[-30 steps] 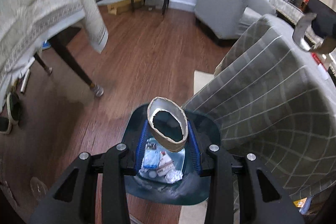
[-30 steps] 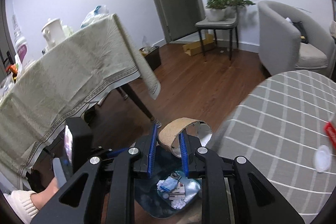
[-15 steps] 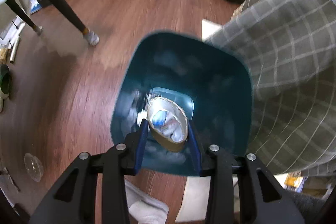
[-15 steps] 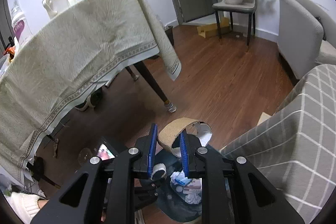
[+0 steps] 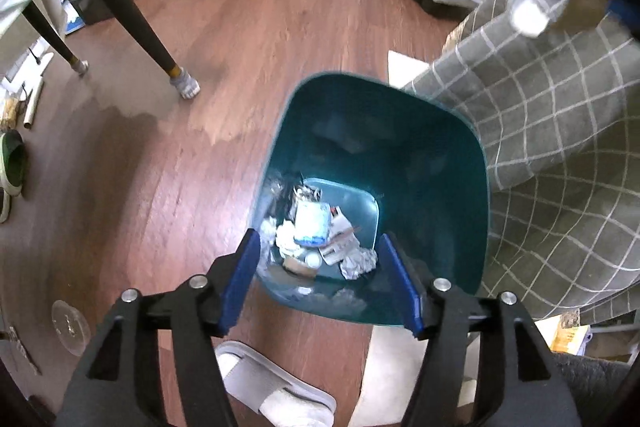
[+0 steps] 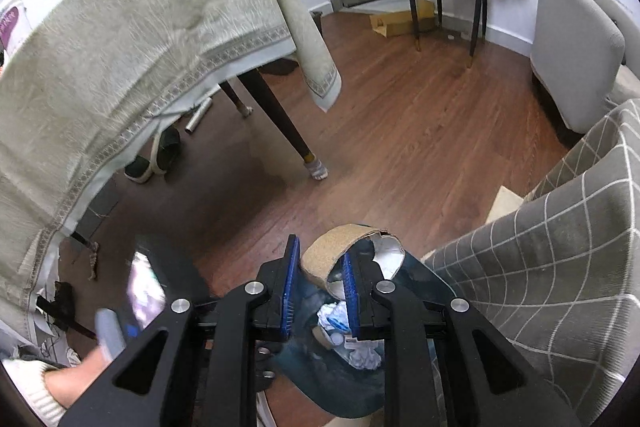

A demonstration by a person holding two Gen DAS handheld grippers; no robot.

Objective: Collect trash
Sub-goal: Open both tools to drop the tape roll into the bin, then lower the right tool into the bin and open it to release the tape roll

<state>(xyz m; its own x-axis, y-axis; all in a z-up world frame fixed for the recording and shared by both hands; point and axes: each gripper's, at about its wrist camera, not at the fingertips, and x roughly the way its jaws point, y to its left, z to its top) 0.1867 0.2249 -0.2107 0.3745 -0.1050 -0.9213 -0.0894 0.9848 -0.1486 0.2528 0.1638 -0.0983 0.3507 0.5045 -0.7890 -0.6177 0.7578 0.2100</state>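
Since the earlier frames both hands had dropped toward the bin point(image 5: 384, 131), and the cardboard ring that the left tongs point(image 5: 320, 267) carried had left them: their jaws had just been opening and now stood spread with nothing between them, straight above the bin's mouth. A brown ring-like piece point(image 5: 298, 265) lay among the trash point(image 5: 320, 235) at the bottom, at about 6 o'clock of the heap, probably the dropped one, though blur made that uncertain. In the right wrist view the right tongs point(image 6: 320, 287) were pinching a second cardboard ring point(image 6: 324, 255) by its wall, held above the bin point(image 6: 432, 275), which sat at 6 o'clock against the checked cloth point(image 6: 540, 267) on the wood floor point(image 6: 400, 131).

By my reading the step in hand was dumping: one piece released, one to go. The next move would call for bringing the right tongs fully over the opening, then spreading them so the ring falls inside and not onto the rim.
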